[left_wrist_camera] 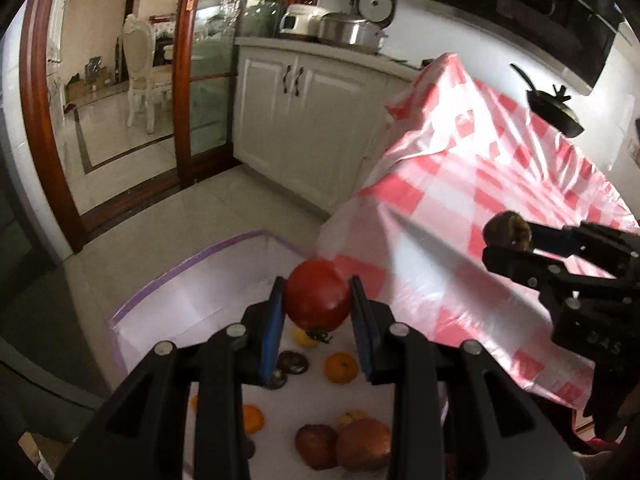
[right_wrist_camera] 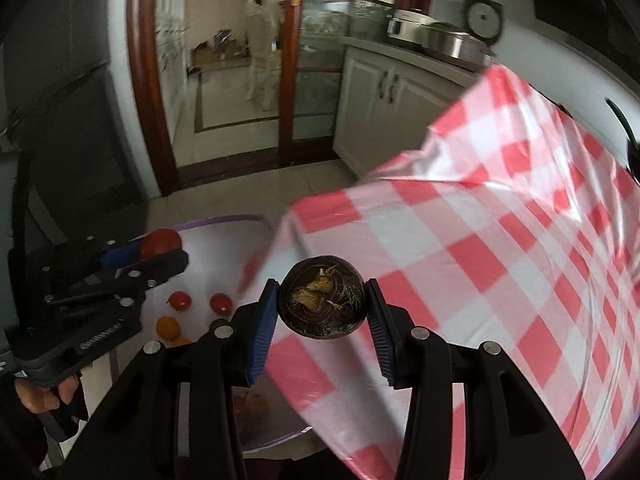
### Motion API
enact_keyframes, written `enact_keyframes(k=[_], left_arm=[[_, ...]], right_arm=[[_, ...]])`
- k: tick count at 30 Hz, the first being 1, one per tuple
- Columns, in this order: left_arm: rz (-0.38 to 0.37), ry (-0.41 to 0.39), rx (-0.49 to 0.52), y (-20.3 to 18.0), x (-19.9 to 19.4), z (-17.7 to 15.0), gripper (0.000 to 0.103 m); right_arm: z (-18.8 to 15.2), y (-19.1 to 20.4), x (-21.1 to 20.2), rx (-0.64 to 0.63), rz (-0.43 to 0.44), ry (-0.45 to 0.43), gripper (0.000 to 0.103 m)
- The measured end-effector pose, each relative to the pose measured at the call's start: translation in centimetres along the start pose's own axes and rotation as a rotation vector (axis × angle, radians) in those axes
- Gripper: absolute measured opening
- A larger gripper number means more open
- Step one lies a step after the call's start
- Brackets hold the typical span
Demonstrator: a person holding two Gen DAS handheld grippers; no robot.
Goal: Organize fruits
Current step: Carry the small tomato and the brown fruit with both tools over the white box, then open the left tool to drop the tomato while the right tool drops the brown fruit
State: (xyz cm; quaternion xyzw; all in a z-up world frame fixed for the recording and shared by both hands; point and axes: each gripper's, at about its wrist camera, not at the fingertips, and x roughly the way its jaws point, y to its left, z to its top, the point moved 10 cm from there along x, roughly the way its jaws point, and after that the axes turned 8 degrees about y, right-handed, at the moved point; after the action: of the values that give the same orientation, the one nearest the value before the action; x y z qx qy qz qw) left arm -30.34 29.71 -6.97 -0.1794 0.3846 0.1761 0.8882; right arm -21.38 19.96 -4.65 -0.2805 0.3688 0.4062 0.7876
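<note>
My left gripper (left_wrist_camera: 318, 300) is shut on a red tomato (left_wrist_camera: 318, 296) and holds it in the air above a white board (left_wrist_camera: 188, 300) with a purple edge on the floor. Several fruits lie on that board, among them an orange (left_wrist_camera: 340, 367), a dark round fruit (left_wrist_camera: 294, 362) and a brown-red fruit (left_wrist_camera: 362, 444). My right gripper (right_wrist_camera: 322, 304) is shut on a dark brown round fruit (right_wrist_camera: 322, 300) and holds it above the red-and-white checked tablecloth (right_wrist_camera: 480, 260). In the left wrist view the right gripper (left_wrist_camera: 508, 236) shows at the right. In the right wrist view the left gripper (right_wrist_camera: 160, 250) shows at the left.
The checked cloth (left_wrist_camera: 480, 200) drapes over a table edge beside the board. White kitchen cabinets (left_wrist_camera: 304, 120) with pots stand behind. A wood-framed glass door (left_wrist_camera: 200, 80) opens onto another room. A black pan (left_wrist_camera: 554, 108) sits at the far right.
</note>
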Motion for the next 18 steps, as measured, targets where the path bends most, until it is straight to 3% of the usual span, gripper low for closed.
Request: enact_keyframes(k=[5, 12, 13, 15, 17, 18], left_arm=[[0.104, 0.076, -0.028, 3.1, 1.7, -2.5, 0.032], [0.159, 0.146, -0.116, 7.2, 3.6, -5.0, 0.036], [0.149, 0.143, -0.123, 7.4, 3.7, -5.1, 0.042], [0.135, 0.118, -0.135, 7.8, 3.6, -4.9, 0.088], [0.110, 0.099, -0.150, 8.2, 3.5, -4.9, 0.102], [0.108, 0.115, -0.150, 8.3, 3.7, -5.1, 0.102]], right_arm=[[-1.0, 5.2, 2.7, -0.119, 0.055, 0.078, 0.044], [-4.0, 9.3, 7.6, -0.202, 0.143, 0.220, 0.044], [-4.4, 9.8, 8.6, -0.209, 0.148, 0.238, 0.044], [-5.3, 10.3, 10.1, -0.219, 0.154, 0.278, 0.044], [-5.9, 10.4, 11.5, -0.213, 0.148, 0.315, 0.048], [-6.0, 10.4, 11.7, -0.208, 0.147, 0.318, 0.058]])
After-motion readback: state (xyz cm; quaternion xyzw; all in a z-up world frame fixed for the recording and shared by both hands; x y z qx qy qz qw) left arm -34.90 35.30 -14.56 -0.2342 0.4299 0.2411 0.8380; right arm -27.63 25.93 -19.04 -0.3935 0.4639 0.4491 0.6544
